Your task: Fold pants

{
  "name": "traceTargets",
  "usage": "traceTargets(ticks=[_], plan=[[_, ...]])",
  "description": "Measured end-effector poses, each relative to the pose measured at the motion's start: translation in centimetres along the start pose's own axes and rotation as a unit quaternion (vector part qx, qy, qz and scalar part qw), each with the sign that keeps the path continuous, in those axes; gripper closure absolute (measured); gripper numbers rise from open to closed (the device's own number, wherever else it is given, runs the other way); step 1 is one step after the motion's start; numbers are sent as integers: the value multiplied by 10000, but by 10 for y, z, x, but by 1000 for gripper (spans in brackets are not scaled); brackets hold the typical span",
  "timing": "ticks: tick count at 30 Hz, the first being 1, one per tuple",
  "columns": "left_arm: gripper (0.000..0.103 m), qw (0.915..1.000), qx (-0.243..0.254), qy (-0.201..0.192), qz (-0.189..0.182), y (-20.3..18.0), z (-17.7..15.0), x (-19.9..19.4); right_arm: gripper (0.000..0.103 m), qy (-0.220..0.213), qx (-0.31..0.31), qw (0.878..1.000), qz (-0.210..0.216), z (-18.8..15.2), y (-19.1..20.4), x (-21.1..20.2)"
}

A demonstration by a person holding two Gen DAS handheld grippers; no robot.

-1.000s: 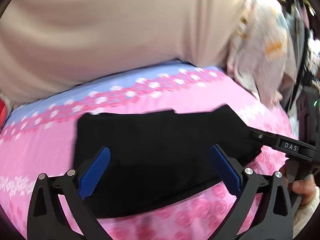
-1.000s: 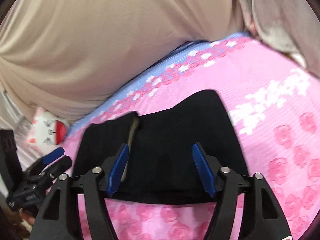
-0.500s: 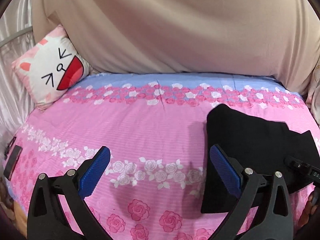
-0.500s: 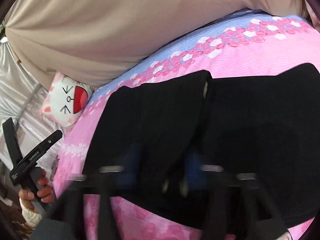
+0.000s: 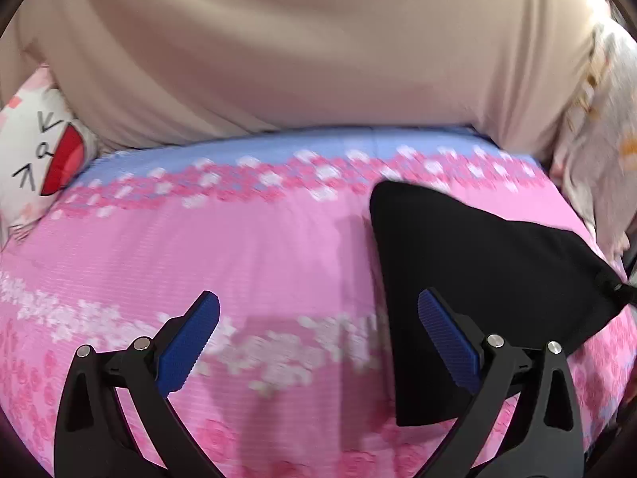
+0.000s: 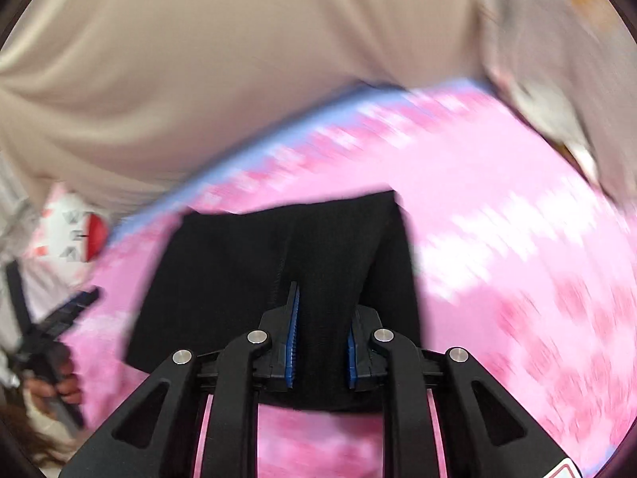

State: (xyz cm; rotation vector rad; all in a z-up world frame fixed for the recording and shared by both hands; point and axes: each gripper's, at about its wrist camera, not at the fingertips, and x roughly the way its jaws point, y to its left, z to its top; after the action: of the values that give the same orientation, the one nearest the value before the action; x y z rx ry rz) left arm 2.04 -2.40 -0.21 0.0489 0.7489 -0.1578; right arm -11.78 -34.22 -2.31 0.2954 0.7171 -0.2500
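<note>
Pants: black pants (image 6: 278, 263), folded, centre of right wrist frame; right side of left wrist frame, on the bedsheet.
Right gripper: right gripper (image 6: 320, 342) clamped on the near pants edge.
Left gripper: left gripper (image 5: 318, 342) spread wide, holding nothing.
Bedsheet: pink floral bedsheet (image 5: 199, 259).
Pillow: cat-face pillow (image 5: 36, 167), left edge.
</note>
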Motion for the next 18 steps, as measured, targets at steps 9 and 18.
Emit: traceTargets(ticks=[9, 18], plan=[[5, 9951, -173, 721, -656, -27, -12, 45, 19, -479, 228, 9984, -189, -13, -22, -6], [16, 9683, -915, 1070, -2065, -27, -18, 94, 33, 183, 1010, 9910, 862, -18, -47, 40]])
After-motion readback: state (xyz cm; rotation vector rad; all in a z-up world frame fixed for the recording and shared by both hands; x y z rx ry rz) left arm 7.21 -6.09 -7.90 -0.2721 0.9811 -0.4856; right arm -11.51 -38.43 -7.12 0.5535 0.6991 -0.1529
